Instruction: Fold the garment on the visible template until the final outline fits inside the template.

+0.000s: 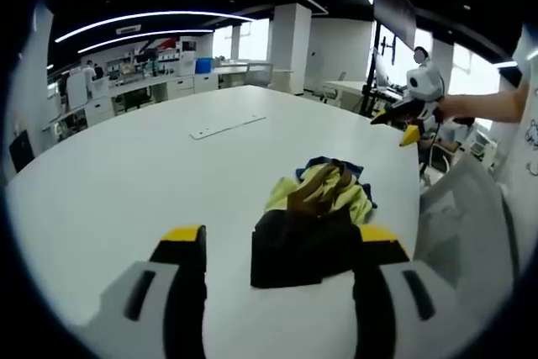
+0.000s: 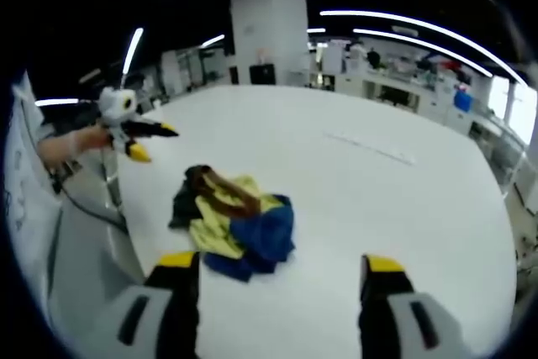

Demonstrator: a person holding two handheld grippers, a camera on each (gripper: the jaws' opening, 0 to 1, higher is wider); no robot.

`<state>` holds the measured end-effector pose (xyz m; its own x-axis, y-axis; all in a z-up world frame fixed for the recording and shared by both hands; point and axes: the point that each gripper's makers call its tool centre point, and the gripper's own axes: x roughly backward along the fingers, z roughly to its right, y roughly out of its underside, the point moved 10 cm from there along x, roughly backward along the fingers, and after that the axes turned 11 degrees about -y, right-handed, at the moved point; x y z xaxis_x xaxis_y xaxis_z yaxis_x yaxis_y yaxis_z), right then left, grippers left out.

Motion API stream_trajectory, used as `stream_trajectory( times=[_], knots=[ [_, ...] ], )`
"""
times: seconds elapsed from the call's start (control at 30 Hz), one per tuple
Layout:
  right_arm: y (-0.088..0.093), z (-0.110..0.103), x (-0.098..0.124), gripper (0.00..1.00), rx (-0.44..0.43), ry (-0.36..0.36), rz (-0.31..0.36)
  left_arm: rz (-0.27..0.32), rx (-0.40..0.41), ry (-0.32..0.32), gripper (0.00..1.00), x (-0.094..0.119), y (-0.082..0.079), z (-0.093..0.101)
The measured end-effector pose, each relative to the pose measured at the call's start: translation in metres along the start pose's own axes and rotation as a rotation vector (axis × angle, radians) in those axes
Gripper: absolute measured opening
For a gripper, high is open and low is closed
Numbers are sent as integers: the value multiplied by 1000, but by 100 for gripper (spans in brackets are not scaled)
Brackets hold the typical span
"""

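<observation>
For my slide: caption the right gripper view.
Open right gripper faces a crumpled garment on a white table.

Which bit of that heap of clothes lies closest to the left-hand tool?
The dark brown-black garment, right between the left gripper's open jaws. The yellow piece and blue piece lie beyond it on the white table.

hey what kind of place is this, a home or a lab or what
Probably an open-plan lab or workshop office: a big white table holding crumpled clothes, workbenches with equipment along the far wall, and strip ceiling lights.
</observation>
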<state>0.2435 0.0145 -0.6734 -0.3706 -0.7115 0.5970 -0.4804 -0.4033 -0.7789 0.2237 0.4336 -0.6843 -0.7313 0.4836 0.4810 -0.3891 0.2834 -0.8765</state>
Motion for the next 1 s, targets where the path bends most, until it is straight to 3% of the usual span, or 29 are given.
stream_trajectory(
  times=[0.17,0.37,0.47,0.63,1.0],
  knots=[
    [-2,1,-4,65,21,-3,-8,-3,-9,2,58,-3,2,1],
    [3,3,-27,51,13,-64,-30,-5,-44,3,47,-10,8,2],
    [8,5,-43,47,11,-86,-68,-17,-34,21,37,-13,7,3],
    [10,-1,-59,43,24,-117,-88,-36,-73,23,34,-22,14,3],
    [8,4,-68,30,26,-128,-102,-64,-127,49,16,-45,21,-1]
  ],
)
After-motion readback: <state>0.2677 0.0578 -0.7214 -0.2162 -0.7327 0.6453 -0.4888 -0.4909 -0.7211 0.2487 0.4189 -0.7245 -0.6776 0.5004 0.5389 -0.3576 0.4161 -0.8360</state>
